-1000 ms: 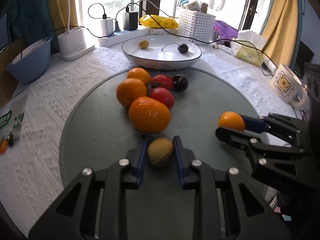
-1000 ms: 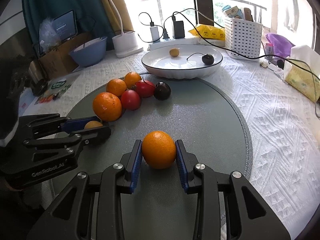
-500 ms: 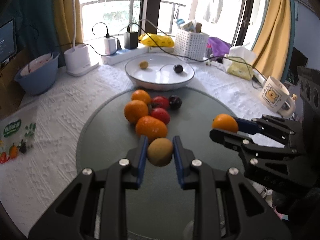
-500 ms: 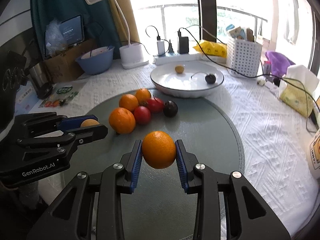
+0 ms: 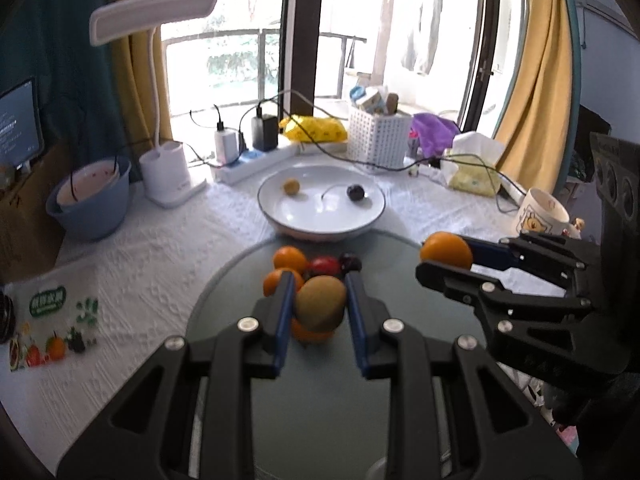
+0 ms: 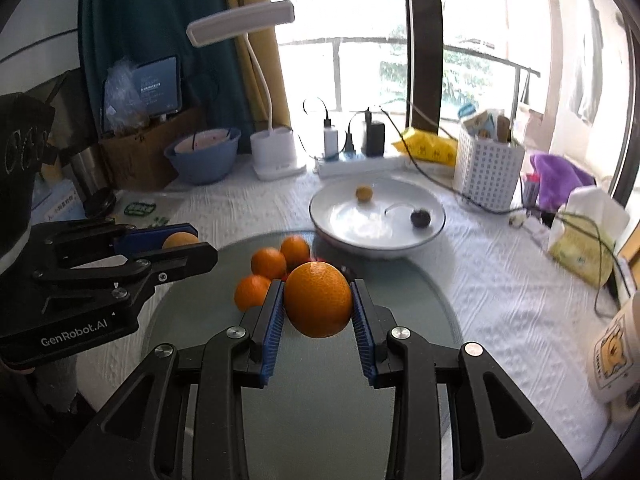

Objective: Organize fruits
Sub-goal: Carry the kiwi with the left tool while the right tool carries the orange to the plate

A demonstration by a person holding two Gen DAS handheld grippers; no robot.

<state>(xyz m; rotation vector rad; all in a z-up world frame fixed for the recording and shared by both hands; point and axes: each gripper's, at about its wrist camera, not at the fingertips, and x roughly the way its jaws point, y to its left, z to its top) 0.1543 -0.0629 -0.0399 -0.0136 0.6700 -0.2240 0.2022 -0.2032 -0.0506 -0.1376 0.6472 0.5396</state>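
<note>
Both tools are loaded, left tool (image 5: pixel 320 309) pinching a kiwi (image 5: pixel 320 309), right tool (image 6: pixel 318 299) pinching an orange (image 6: pixel 318 299), so either could slip rolling toward the plate (image 5: pixel 280 216).

Bright window (image 5: pixel 240 56) behind table, yellow curtains (image 5: pixel 532 80) at sides, white desk lamp (image 5: pixel 154 14), white tablecloth (image 5: pixel 132 276).

Brown kiwi (image 5: pixel 320 303), orange orange (image 6: pixel 318 299), white plate (image 5: pixel 280 216).
</note>
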